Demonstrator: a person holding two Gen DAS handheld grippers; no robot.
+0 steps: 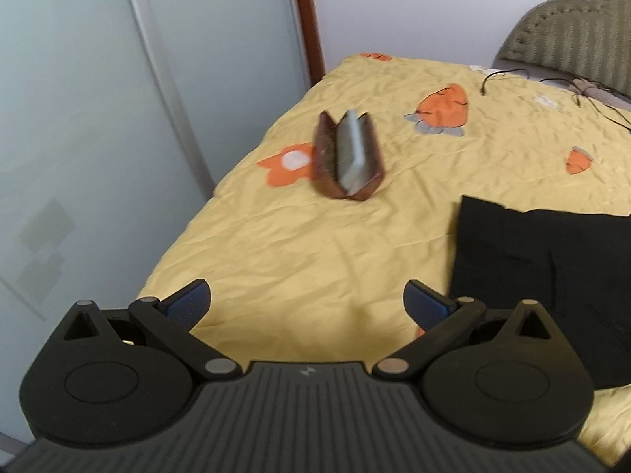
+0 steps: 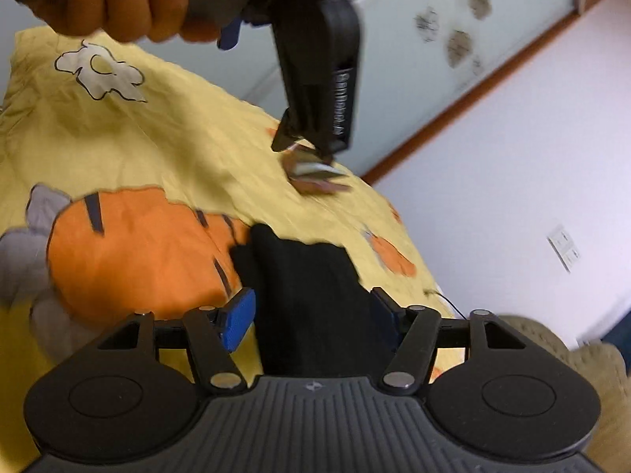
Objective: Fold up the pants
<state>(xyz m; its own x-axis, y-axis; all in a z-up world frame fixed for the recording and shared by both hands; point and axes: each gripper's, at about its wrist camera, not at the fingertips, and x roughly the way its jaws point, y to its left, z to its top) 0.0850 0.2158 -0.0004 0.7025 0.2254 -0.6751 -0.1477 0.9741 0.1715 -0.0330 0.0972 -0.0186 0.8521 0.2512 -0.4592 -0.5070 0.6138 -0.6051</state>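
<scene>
The black pants point(image 1: 552, 268) lie folded on the yellow bedspread point(image 1: 315, 244), to the right of my left gripper point(image 1: 307, 303). That gripper is open and empty above the bedspread. In the right wrist view the pants point(image 2: 311, 299) run between the blue pads of my right gripper point(image 2: 311, 321). The jaws stand wide apart on either side of the cloth, not closed on it. The hand-held left gripper point(image 2: 315, 79) and the hand hang above the bed in that view.
A brown case holding a grey object point(image 1: 349, 153) lies on the bedspread ahead; it shows blurred in the right wrist view point(image 2: 315, 175). Sliding glass doors point(image 1: 98, 118) stand left of the bed. A padded headboard point(image 1: 572, 27) and black cables point(image 1: 583, 90) are far right.
</scene>
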